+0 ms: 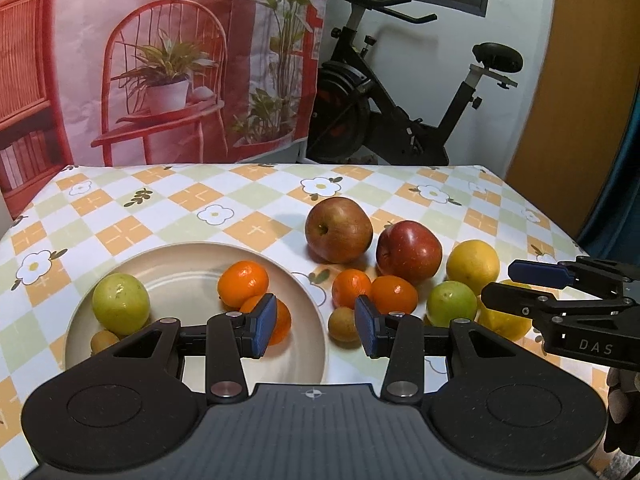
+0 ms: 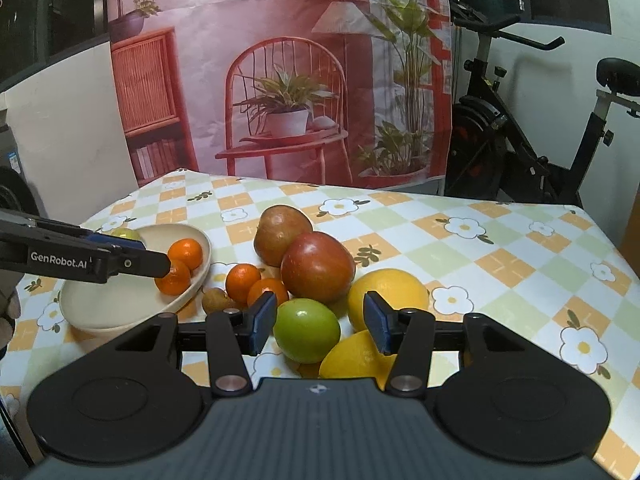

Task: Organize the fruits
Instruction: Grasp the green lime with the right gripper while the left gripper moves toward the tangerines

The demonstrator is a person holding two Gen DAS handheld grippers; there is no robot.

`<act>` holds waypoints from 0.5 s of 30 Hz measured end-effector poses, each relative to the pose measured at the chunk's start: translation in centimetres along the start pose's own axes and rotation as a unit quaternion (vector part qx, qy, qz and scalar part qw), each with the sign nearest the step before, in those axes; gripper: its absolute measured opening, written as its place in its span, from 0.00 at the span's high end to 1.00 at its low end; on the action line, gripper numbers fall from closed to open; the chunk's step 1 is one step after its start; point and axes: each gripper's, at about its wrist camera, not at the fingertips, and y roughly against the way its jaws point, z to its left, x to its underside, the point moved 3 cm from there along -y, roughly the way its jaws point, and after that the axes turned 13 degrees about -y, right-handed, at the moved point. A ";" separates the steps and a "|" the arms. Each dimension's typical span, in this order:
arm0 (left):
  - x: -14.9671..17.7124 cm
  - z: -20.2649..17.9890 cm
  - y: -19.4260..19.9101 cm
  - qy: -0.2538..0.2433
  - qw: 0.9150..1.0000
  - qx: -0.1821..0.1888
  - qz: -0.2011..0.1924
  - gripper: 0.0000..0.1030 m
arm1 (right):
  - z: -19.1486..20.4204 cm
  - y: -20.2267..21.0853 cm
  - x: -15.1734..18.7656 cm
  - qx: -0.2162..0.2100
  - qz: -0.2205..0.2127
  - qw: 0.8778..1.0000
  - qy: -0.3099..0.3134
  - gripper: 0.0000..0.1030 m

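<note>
Left to right on the table (image 1: 132,224) w/ its checked floral cloth: cream bowl (image 1: 188,256) holds a green fruit (image 1: 121,303), two mandarins (image 1: 243,283) and a small brown fruit at its near edge. Right of the bowl, loose on the cloth: small brown fruit (image 1: 342,323), two more mandarins (image 1: 351,288), a brownish apple (image 1: 339,229) behind them, red apple (image 1: 409,251) beside it, green fruit (image 2: 306,330), then two yellow citrus (image 2: 387,292), one nearer and partly hidden.

Behind the table hangs a printed backdrop (image 1: 168,60); exercise bike (image 1: 404,92) to its right.

Left tongs (image 1: 316,326) hover over the bowl's right rim, pads partly apart, nothing between them — nearer mandarin sits just behind the left pad. Right tongs (image 2: 320,323) hang low over the loose pile, tilted down, jaws partly apart & gripping nothing; the green fruit lies below the gap, nearer yellow citrus under the right pad. Pile is packed tight, fruits touching.
</note>
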 end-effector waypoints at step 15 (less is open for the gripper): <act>0.7 0.2 0.3 0.007 1.000 0.003 0.001 0.56 | 2.1 -4.4 0.8 0.009 0.060 0.995 0.080 0.50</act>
